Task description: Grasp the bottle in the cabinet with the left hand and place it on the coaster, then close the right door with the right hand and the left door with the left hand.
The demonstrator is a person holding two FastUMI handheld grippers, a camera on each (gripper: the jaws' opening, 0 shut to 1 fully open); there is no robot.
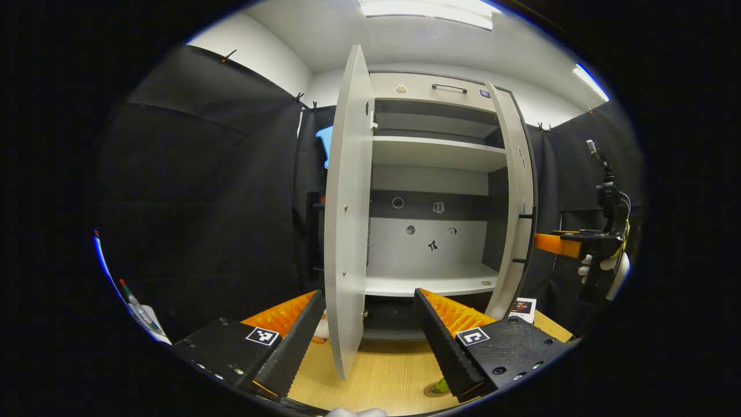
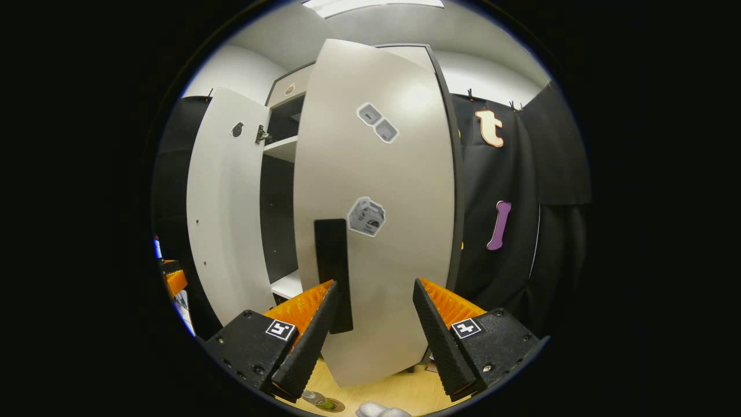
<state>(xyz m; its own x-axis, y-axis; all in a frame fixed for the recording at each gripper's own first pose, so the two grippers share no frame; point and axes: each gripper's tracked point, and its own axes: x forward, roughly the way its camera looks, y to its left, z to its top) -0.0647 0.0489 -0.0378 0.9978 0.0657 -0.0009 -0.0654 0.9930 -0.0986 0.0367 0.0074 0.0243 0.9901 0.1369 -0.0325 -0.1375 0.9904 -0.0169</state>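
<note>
On the wooden tabletop [image 1: 393, 370], low by the left gripper [image 1: 370, 341], a green-topped object on a round disc [image 1: 438, 388] is glimpsed, possibly the bottle on its coaster. Cabinet shelves [image 1: 431, 284] appear bare, so door-closing is judged current. Right door [image 2: 382, 231] is faced by the right gripper [image 2: 373, 333]; both grippers are held apart, empty. A push inward is needed; left door [image 1: 346, 231] follows. Black cloth [image 1: 202, 202] surrounds.

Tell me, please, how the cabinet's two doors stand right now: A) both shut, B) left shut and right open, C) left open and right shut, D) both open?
D: the left door and the right door both swing out, baring the shelves.
</note>
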